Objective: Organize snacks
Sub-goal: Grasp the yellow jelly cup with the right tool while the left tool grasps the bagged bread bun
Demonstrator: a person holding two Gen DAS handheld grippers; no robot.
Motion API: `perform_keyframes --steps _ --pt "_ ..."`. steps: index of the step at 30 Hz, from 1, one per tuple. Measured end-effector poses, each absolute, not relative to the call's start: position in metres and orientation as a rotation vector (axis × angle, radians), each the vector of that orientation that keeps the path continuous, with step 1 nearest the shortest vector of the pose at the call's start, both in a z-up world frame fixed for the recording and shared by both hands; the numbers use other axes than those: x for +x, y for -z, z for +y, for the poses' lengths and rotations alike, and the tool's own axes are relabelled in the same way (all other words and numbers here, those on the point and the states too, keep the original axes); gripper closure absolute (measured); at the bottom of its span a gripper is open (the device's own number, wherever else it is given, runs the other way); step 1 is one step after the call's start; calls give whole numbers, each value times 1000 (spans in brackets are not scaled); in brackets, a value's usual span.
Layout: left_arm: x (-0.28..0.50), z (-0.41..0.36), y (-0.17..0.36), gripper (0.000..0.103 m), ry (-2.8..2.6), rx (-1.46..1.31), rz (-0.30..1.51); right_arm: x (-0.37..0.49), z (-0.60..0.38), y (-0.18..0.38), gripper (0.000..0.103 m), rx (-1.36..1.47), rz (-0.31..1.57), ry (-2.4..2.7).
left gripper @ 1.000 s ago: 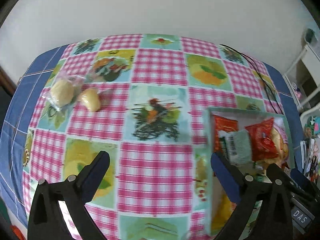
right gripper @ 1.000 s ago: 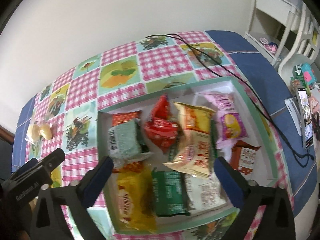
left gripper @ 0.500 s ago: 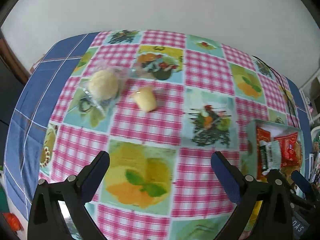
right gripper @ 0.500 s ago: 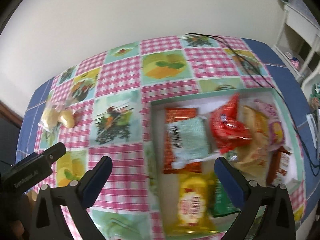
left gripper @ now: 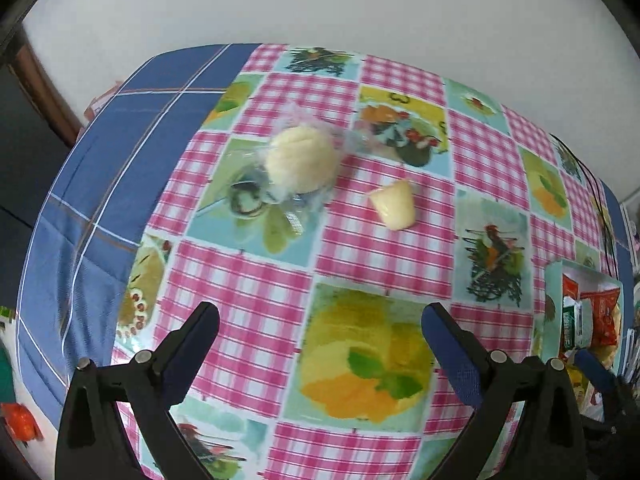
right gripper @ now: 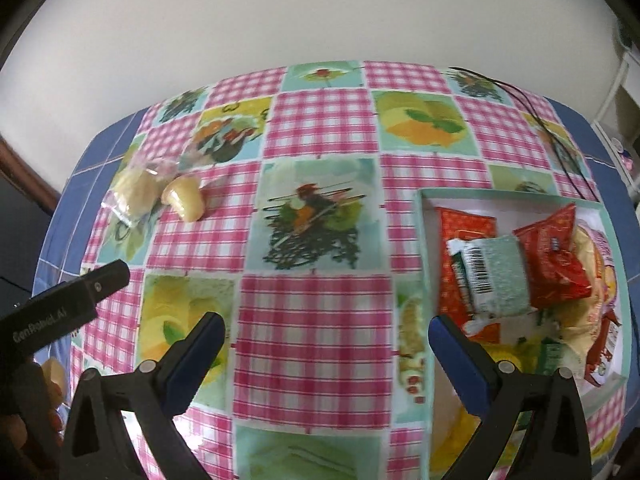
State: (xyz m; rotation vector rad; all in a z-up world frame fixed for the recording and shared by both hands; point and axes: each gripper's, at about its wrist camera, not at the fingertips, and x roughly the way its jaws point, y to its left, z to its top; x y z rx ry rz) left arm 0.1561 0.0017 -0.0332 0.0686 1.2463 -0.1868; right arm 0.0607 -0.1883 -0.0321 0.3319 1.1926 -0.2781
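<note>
Upper centre of the left wrist frame, a wrapped bun and small jelly cup lie loose on the desk. Left tool gapes wide, empty, probably lining up on them. Right tool likewise wide, empty, beside the snack box.

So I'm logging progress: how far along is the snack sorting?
Done: most packets already lie in the box. In hand: nothing; the left tongs and right tongs are both open and empty. Left: the wrapped round bun and the small yellow jelly cup remain on the tablecloth.
</note>
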Motion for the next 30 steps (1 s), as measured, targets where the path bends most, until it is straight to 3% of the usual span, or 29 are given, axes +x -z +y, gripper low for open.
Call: perform_keyframes --steps 17,30 --pt "199 34 39 2 238 -42 1249 101 -165 53 0 393 1178 211" --pt "264 16 53 2 314 105 1222 174 -134 82 1 291 1130 113"
